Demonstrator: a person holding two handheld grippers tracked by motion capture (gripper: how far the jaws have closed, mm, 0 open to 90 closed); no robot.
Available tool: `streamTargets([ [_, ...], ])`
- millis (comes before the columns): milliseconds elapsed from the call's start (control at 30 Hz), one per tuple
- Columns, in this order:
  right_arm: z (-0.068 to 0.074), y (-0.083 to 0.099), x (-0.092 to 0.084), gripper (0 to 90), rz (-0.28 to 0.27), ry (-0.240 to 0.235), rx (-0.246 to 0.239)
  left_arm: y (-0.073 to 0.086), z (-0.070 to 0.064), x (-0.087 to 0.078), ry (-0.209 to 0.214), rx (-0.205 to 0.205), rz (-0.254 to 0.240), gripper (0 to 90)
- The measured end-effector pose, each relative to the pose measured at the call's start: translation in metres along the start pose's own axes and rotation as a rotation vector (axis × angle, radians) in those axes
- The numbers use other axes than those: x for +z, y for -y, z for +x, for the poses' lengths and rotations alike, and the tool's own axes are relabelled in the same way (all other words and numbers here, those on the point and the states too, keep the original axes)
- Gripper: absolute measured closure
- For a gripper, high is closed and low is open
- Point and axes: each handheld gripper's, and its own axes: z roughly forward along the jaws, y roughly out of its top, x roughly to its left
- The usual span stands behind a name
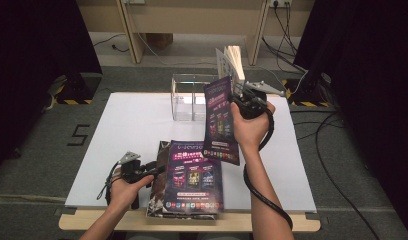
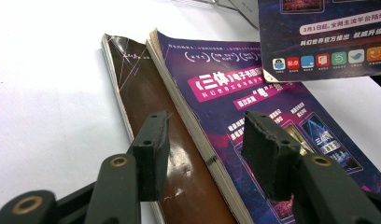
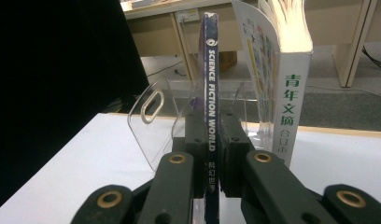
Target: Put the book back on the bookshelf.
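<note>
white board over a wooden table, grey carpet and dark curtains around it. from the high view, your right gripper holds a purple magazine upright in the air, just near of the clear acrylic rack at the far side, where a white book already leans. your left gripper rests at the near left, beside a stack of magazines lying flat at the near edge.

left gripper view: jaws stand apart with nothing between them, hovering over a brown-covered magazine and the purple one that overlaps it.

right gripper view: jaws are clamped on the spine of the raised magazine, edge-on, with the rack's clear dividers behind and the white book to the right.

the magazine looks light, glossy and floppy, so i judge it will sag and slip if you pinch it by the loose pages. keep your hold on the stiff spine, low down, and it should slide between the dividers without buckling.
</note>
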Motion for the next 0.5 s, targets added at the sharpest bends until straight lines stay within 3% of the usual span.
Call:
streamTargets([
  [500, 0.004, -0.017, 0.011, 84.7, -0.050, 0.009, -0.002, 0.001, 0.000, 0.001, 0.001, 0.000, 0.000, 50.7],
])
